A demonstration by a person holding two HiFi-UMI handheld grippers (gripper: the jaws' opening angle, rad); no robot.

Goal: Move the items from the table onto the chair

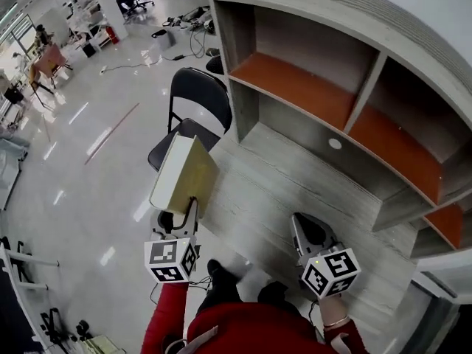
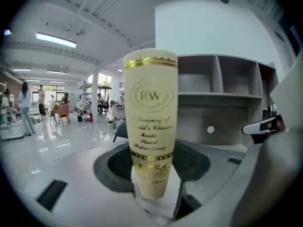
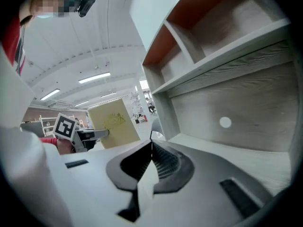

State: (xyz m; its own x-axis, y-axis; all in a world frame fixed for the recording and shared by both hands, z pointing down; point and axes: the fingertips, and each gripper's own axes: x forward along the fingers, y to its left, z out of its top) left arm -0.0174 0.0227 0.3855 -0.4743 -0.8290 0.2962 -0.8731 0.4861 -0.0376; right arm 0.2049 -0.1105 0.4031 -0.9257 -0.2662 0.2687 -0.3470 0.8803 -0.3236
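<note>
A: Nearest, the red sleeve (image 1: 166,316). Beyond it, left gripper (image 1: 190,206) clamped on the low end of the cream book (image 1: 184,172). Right gripper (image 3: 151,148) has its jaws together, empty, over the table (image 1: 273,190).
B: Book's place?
A: In the air, left of the table edge, just near of the black chair (image 1: 199,94). Not yet on it.
B: Risk?
A: Held at one end only. Likely to pivot in the grip, or catch the seat's rim and drop to the floor (image 1: 88,198).
</note>
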